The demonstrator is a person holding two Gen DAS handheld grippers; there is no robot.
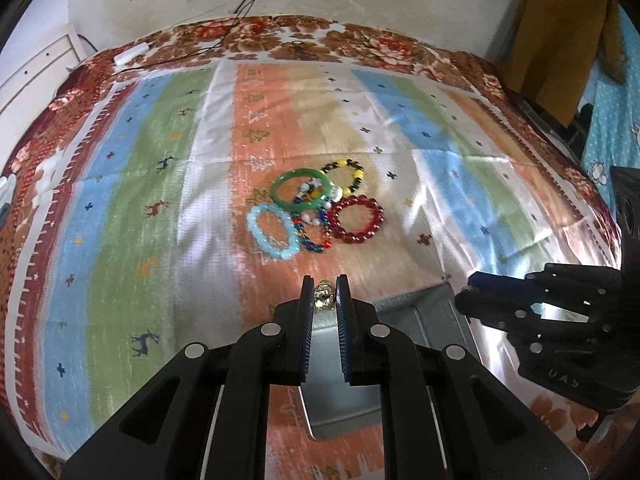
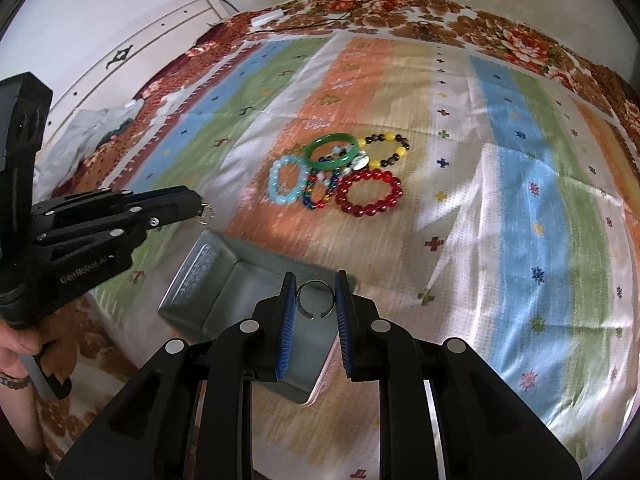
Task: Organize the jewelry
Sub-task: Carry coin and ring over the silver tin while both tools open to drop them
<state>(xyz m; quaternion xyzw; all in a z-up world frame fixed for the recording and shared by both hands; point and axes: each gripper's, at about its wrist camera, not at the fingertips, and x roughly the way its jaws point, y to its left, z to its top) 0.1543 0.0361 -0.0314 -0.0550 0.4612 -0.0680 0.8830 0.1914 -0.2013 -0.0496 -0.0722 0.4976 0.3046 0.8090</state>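
Note:
My left gripper (image 1: 325, 296) is shut on a small gold ring (image 1: 324, 295), held above the near edge of a grey metal tin (image 1: 436, 312). From the right wrist view the same left gripper (image 2: 200, 206) shows at the left with the gold ring (image 2: 207, 213) at its tips. My right gripper (image 2: 315, 298) is shut on a thin silver open ring (image 2: 315, 297), over the grey tin (image 2: 208, 280). A pile of bracelets lies farther out: green bangle (image 1: 302, 192), red beads (image 1: 356, 219), pale blue beads (image 1: 274, 232), black-and-yellow beads (image 1: 346, 176).
A striped, patterned cloth (image 1: 160, 184) covers the bed, with a floral blanket (image 1: 360, 40) at its far edge. Black cables (image 1: 224, 40) and a white plug lie at the back. A person's hand (image 2: 16, 344) holds the left gripper's handle. A white cabinet (image 2: 140, 40) stands at the left.

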